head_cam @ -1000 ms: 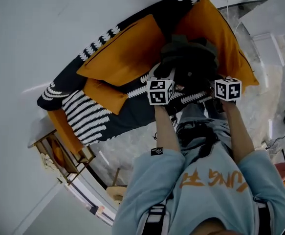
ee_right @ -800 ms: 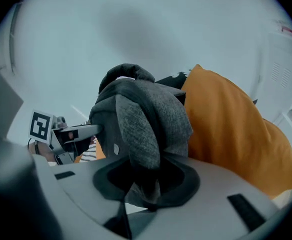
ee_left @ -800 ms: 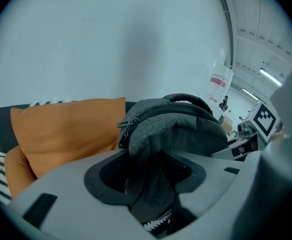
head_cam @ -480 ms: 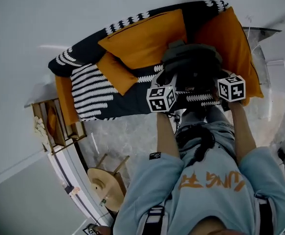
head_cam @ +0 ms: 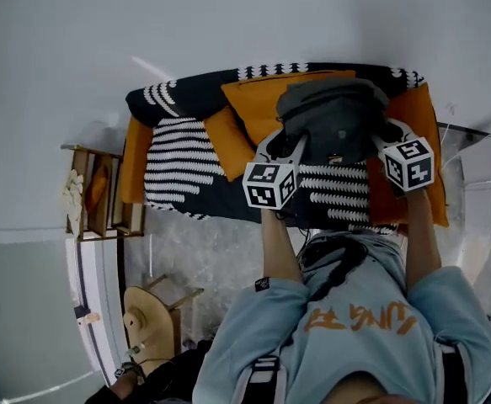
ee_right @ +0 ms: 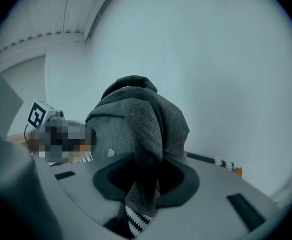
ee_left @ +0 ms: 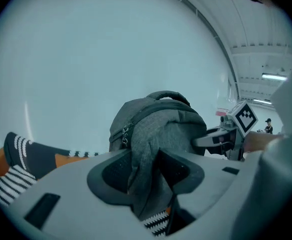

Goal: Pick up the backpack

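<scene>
Both claws have come up with the backpack (head_cam: pixel 333 116) since the earlier frames, when it sat low on the seat of the sofa (head_cam: pixel 182 99) near its front edge. It now hangs raised between them over the right half of the sofa, in front of the large orange cushion (head_cam: pixel 258 99) at the back edge. The left claw (ee_left: pixel 147 170) is clamped on a fold of the grey fabric at the backpack's left side. Its jaws have just been closing and the cloth is pinched between the dark pads (ee_left: pixel 181 171). The right claw (ee_right: pixel 147 178) grips a bunched fold at the backpack's right side in the same way, its jaws also having been closing on the fabric. In both claw views the backpack stands against the white wall (head_cam: pixel 228 23), top handle uppermost, with black and white patterned cloth showing under the jaws. Each claw carries a marker cube (head_cam: pixel 270 184), and both of the person's forearms reach forward from light blue sleeves (head_cam: pixel 253 326). A smaller orange cushion (head_cam: pixel 231 141) lies beside the striped throw (head_cam: pixel 178 162) toward the sofa's left end, and a wooden rack (head_cam: pixel 102 194) stands just off that end.
</scene>
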`<state>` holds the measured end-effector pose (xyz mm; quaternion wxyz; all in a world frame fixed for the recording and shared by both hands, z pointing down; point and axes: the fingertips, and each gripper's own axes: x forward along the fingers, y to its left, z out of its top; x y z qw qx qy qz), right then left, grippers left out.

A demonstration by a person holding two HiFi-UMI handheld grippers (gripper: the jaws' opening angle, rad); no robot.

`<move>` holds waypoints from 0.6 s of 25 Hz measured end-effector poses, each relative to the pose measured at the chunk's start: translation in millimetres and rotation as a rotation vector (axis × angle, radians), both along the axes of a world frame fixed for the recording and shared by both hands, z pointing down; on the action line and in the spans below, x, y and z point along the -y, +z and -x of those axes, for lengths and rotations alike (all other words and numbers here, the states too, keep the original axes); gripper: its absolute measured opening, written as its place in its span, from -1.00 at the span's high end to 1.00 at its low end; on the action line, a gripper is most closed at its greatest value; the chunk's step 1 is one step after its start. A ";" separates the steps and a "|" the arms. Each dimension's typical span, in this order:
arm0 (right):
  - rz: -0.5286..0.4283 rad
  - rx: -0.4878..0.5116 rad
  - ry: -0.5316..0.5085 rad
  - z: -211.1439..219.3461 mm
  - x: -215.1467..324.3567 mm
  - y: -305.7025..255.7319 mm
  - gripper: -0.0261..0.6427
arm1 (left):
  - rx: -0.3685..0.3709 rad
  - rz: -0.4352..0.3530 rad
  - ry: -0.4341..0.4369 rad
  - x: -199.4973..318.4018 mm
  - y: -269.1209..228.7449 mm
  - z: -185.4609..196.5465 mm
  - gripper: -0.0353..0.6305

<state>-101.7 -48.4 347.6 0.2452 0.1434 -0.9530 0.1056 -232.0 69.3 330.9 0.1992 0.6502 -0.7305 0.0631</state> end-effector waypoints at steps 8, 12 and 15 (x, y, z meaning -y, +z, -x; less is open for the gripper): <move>-0.117 0.187 -0.045 21.5 11.0 -101.0 0.58 | 0.143 -0.165 -0.018 -0.4 -100.9 12.3 0.36; -0.145 0.239 -0.055 33.8 20.3 -125.3 0.57 | 0.174 -0.225 -0.034 1.7 -124.0 18.7 0.37; -0.156 0.242 -0.065 42.7 21.1 -132.9 0.57 | 0.180 -0.242 -0.044 0.5 -131.2 25.2 0.38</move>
